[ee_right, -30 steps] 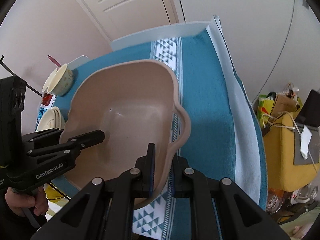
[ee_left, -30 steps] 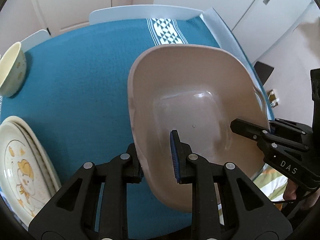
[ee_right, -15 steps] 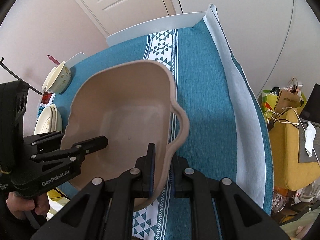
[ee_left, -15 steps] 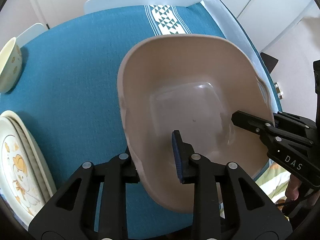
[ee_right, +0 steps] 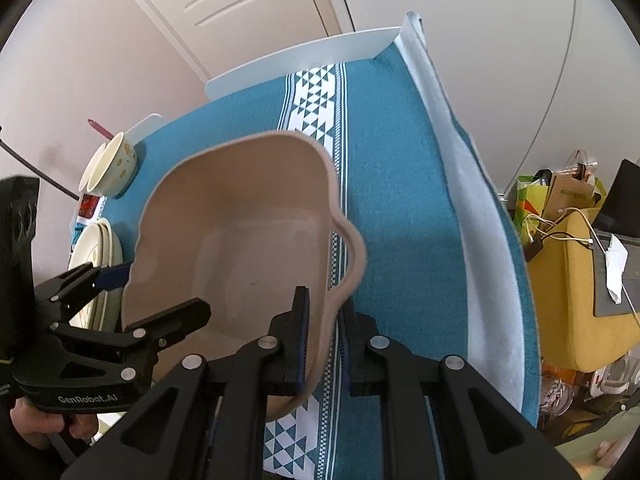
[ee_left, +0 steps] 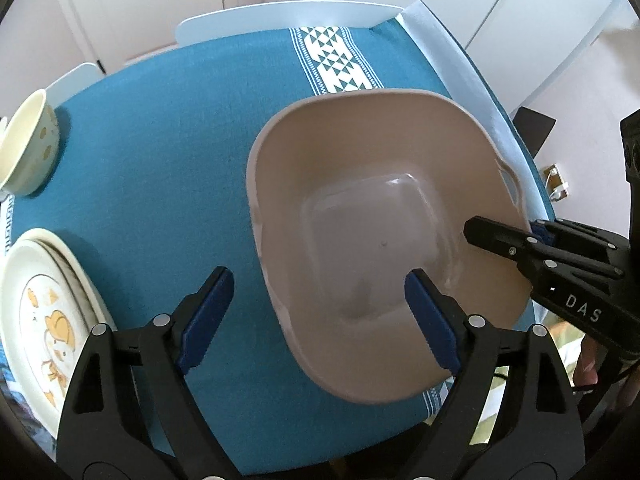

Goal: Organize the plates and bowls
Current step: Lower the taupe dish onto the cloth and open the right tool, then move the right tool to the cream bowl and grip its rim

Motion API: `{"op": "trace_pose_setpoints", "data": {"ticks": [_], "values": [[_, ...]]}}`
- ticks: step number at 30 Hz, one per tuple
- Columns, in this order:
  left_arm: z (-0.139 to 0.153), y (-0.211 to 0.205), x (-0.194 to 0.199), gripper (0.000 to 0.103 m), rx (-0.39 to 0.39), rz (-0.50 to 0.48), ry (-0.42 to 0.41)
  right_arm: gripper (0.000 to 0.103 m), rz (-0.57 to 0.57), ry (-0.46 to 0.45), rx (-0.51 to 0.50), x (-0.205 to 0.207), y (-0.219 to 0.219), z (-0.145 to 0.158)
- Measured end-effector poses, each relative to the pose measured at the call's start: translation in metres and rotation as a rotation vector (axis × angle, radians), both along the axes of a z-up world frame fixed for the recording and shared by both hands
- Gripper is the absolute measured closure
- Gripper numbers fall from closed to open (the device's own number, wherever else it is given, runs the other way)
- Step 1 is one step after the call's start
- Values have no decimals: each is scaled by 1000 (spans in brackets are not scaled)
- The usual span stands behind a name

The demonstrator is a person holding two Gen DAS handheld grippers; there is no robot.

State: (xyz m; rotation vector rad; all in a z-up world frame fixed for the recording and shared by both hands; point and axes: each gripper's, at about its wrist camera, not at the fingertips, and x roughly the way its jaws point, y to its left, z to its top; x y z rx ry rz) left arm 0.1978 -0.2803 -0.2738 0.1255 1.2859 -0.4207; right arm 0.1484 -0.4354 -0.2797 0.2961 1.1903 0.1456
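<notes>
My left gripper (ee_left: 318, 304) has just been opening: its blue pads now stand wide apart, one outside the near wall of the beige basin (ee_left: 372, 216) and one inside it, neither pressing on it. My right gripper (ee_right: 323, 334) is pinched on the basin's opposite rim, just below its looped handle, one pad inside and one outside. The basin is a deep, smooth, matte plastic tub with a wavy rim, a squarish glossy floor and nothing in it; it sits tilted over the near part of the teal tablecloth (ee_left: 160, 152), partly covering the white triangle-patterned band (ee_left: 334, 60). To my left, well apart from the basin, a stack of cream plates (ee_left: 44, 316) with an orange cartoon print lies at the cloth's edge, and beyond it a cream dotted bowl (ee_left: 30, 148) leans on its side.
</notes>
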Motion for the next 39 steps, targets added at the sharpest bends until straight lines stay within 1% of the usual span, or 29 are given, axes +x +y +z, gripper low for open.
{"op": "trace_pose_setpoints", "data": {"ticks": [3,5,6,7,10,13,15,16,17,18,19,20,21,22,25,27,29,31,34,36,39], "values": [[4,3,-2,16,4,-8,-8,73,-26,-9,1,-5,-5,7],[11,7,-4,16,4,-13,-16,53,-52,-20,-1,-9,-10,14],[13,9,-5,16,6,-15,-21,52,-65,-31,0,-11,-13,20],[18,12,-7,16,0,-29,-70,52,-78,-44,-3,-14,-15,27],[39,24,-13,16,13,-24,-107,52,-91,-96,-39,-17,-16,56],[76,47,-20,16,3,9,-183,52,-63,-186,-55,-14,-5,95],[109,68,-23,16,-11,55,-262,46,-24,-248,-43,-8,9,120],[124,79,-23,15,-20,86,-302,32,1,-283,-28,-3,18,133],[145,95,-23,5,-35,134,-356,13,24,-315,-12,0,26,143],[156,105,-23,0,-42,162,-386,6,47,-355,8,4,35,154],[167,118,-23,0,-54,194,-422,1,71,-398,29,8,46,165],[175,131,-20,0,-69,222,-445,1,89,-430,44,12,55,174],[180,144,-15,0,-80,246,-450,1,109,-471,60,20,67,183],[182,157,-9,0,-82,272,-444,1,125,-488,61,26,76,187],[179,192,5,0,-78,341,-431,1,209,-452,36,54,114,196],[174,220,18,0,-50,391,-430,1,208,-442,18,70,135,196],[163,241,32,0,-31,428,-405,1,202,-409,-14,89,157,193],[154,264,48,0,-40,460,-369,1,233,-373,-29,112,179,188],[136,302,73,0,-72,516,-289,1,291,-301,-55,148,213,170],[116,318,90,0,-94,547,-238,1,331,-234,-80,175,238,150],[80,338,118,4,-134,578,-149,1,370,-144,-72,203,264,118]]}}
